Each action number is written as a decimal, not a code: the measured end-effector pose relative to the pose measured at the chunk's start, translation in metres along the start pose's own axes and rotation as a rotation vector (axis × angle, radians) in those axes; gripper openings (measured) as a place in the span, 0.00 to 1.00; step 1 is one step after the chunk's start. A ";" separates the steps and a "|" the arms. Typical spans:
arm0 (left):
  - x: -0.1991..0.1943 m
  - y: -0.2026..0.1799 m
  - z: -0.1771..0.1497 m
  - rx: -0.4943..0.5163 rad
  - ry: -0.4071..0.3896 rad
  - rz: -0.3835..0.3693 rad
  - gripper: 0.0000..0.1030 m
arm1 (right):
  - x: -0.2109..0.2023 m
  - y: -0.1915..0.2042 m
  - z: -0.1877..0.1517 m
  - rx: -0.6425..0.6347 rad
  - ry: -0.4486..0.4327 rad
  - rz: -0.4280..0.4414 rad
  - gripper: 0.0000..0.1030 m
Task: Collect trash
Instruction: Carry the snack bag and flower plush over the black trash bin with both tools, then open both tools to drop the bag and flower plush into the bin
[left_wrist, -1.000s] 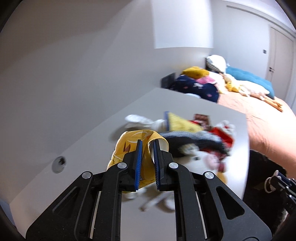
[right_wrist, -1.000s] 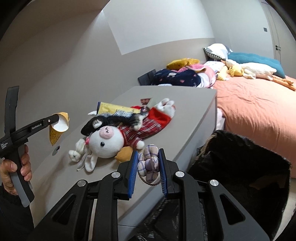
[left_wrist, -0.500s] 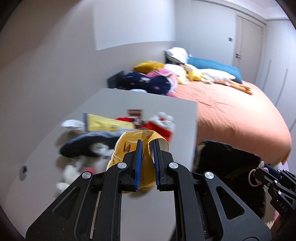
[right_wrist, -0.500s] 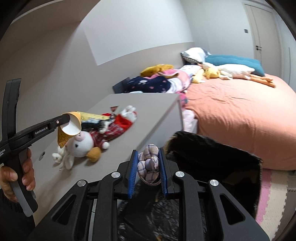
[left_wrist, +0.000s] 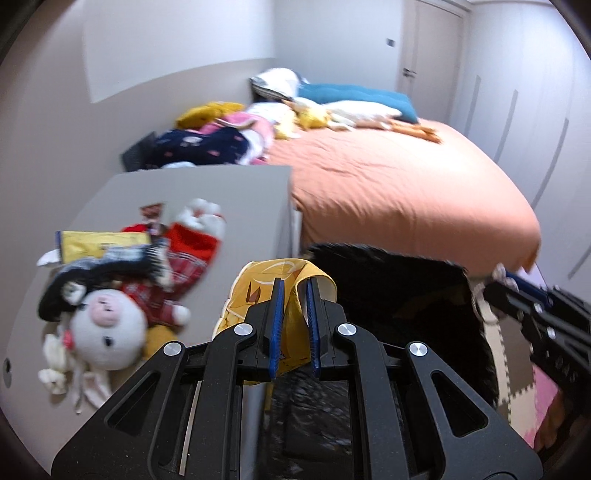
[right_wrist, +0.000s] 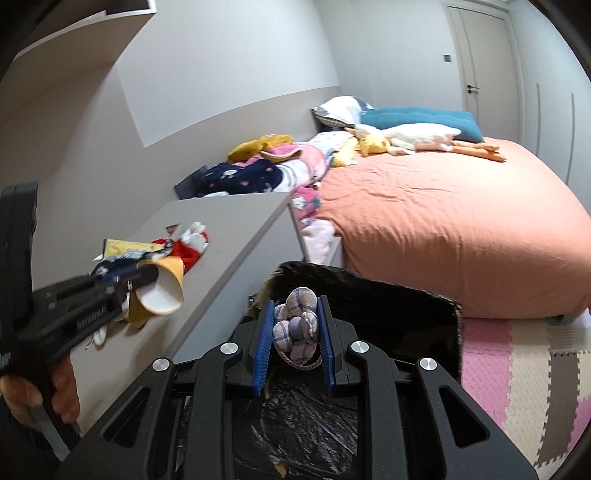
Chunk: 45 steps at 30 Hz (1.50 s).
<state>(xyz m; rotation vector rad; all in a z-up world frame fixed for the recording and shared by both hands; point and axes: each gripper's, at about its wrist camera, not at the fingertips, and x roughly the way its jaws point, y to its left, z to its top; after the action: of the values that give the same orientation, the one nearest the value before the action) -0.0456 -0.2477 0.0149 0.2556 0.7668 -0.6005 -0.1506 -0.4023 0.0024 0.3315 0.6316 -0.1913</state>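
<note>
My left gripper (left_wrist: 294, 286) is shut on a crumpled yellow paper cup (left_wrist: 255, 284), held over the grey table's (left_wrist: 236, 192) right edge, next to the black trash bag (left_wrist: 399, 295). The right wrist view shows that same cup (right_wrist: 162, 295) with its white inside, held by the left gripper (right_wrist: 146, 278) in a person's hand. My right gripper (right_wrist: 295, 304) is shut on a small checked cloth bundle (right_wrist: 297, 326) with a cord, held above the open mouth of the bag (right_wrist: 388, 295).
A plush pig (left_wrist: 107, 328), other soft toys and a yellow packet (left_wrist: 99, 242) lie on the table. An orange bed (left_wrist: 388, 184) with pillows and clothes stands behind the bag. Pink and beige foam mats (right_wrist: 517, 369) cover the floor at right.
Both grippers have swung right, away from the toys. The left one carried the cup to the table's edge by the bag. The right one carried the bundle over the bag's mouth.
</note>
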 end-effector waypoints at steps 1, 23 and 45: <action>0.003 -0.005 -0.002 0.012 0.017 -0.024 0.13 | -0.001 -0.003 0.000 0.011 -0.002 -0.006 0.26; 0.025 -0.032 -0.029 0.108 0.118 -0.152 0.94 | -0.006 -0.029 0.002 0.155 -0.052 -0.133 0.69; -0.009 0.068 -0.041 -0.038 0.066 0.009 0.94 | 0.032 0.048 -0.001 0.043 0.013 -0.024 0.69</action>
<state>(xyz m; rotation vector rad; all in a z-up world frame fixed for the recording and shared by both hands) -0.0336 -0.1714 -0.0070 0.2445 0.8397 -0.5708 -0.1122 -0.3598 -0.0058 0.3669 0.6454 -0.2264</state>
